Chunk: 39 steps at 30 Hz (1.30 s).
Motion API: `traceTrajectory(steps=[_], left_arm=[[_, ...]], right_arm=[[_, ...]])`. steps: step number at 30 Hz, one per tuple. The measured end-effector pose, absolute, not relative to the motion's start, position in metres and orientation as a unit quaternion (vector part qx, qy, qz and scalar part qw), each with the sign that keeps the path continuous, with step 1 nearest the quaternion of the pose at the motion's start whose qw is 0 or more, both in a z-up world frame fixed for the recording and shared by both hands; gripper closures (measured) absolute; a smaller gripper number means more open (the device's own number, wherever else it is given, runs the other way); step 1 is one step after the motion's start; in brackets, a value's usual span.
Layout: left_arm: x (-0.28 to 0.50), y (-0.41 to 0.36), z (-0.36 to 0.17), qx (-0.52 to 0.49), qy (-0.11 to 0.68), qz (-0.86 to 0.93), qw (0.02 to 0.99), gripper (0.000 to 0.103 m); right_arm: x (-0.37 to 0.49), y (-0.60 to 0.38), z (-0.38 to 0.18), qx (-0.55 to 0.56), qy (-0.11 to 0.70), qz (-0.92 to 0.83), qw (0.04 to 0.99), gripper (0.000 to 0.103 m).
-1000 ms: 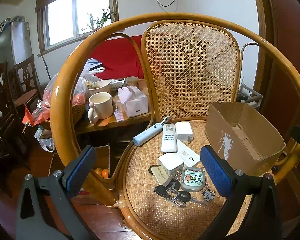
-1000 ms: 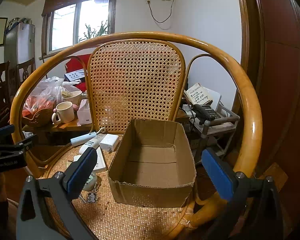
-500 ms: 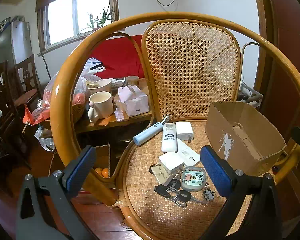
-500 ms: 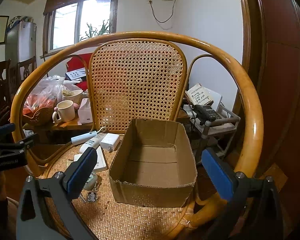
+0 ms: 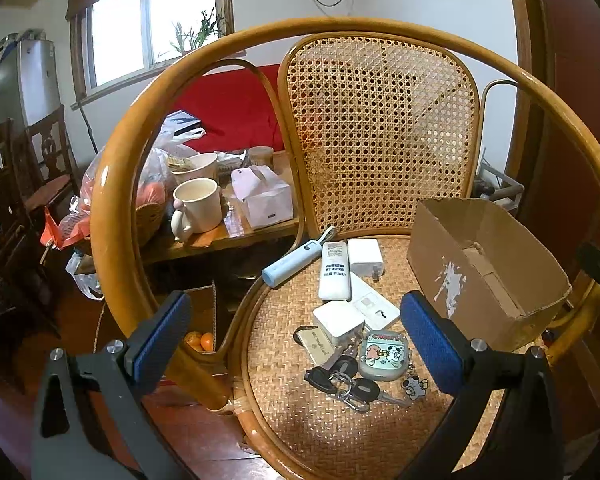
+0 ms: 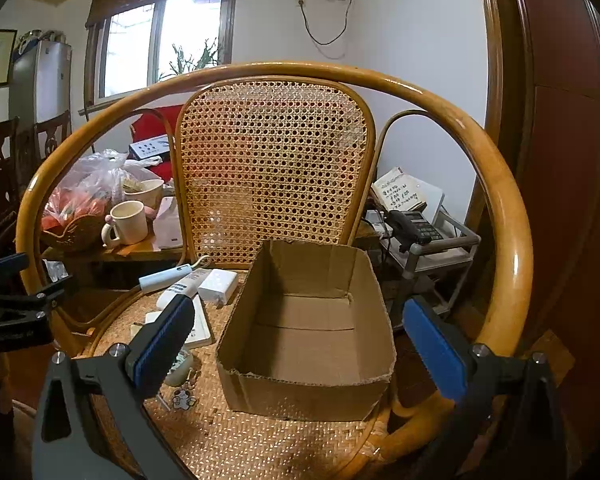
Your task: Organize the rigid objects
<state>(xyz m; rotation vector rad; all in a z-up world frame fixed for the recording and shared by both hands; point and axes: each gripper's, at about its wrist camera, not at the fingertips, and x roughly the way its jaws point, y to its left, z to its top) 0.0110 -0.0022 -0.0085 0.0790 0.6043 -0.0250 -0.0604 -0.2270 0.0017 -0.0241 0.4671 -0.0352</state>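
Small objects lie on the woven seat of a rattan chair (image 5: 300, 420): a light blue tube (image 5: 291, 264), a white remote (image 5: 333, 270), a white charger (image 5: 365, 253), a flat white box (image 5: 374, 306), a white cube adapter (image 5: 338, 322), a cartoon case (image 5: 383, 355) and keys (image 5: 346, 384). An empty cardboard box (image 6: 312, 332) stands on the seat's right side (image 5: 484, 264). My left gripper (image 5: 296, 340) is open and empty, held above the seat's front. My right gripper (image 6: 296, 340) is open and empty, facing the box.
The chair's curved armrest rail (image 5: 112, 184) rings the seat. Left of the chair, a wooden side table holds a mug (image 5: 198, 206), a bowl, a tissue box (image 5: 262, 198) and bagged fruit. A telephone stand (image 6: 420, 232) is to the right, beside a dark wooden cabinet.
Both grippers have barely shifted. Nothing was taken hold of or moved.
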Motion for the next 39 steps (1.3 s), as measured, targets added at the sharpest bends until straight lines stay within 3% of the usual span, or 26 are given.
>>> traceTrajectory(steps=[12, 26, 28, 33, 39], left_arm=[[0.043, -0.022, -0.007, 0.092, 0.302, -0.004, 0.949, 0.0], [0.096, -0.036, -0.029, 0.113, 0.344, -0.02, 0.932, 0.0], [0.108, -0.034, -0.036, 0.111, 0.357, -0.023, 0.927, 0.0], [0.133, -0.023, -0.055, 0.082, 0.401, -0.031, 0.912, 0.0], [0.138, -0.01, -0.065, 0.024, 0.439, -0.055, 0.896, 0.0]], right_arm=[[-0.016, -0.214, 0.001, -0.055, 0.282, -0.001, 0.958, 0.0], [0.056, -0.261, -0.001, -0.005, 0.354, -0.044, 0.934, 0.0], [0.066, -0.27, -0.007, 0.0, 0.368, -0.054, 0.928, 0.007], [0.081, -0.29, -0.026, 0.024, 0.392, -0.074, 0.917, 0.013], [0.097, -0.297, -0.048, 0.012, 0.423, -0.089, 0.902, 0.013]])
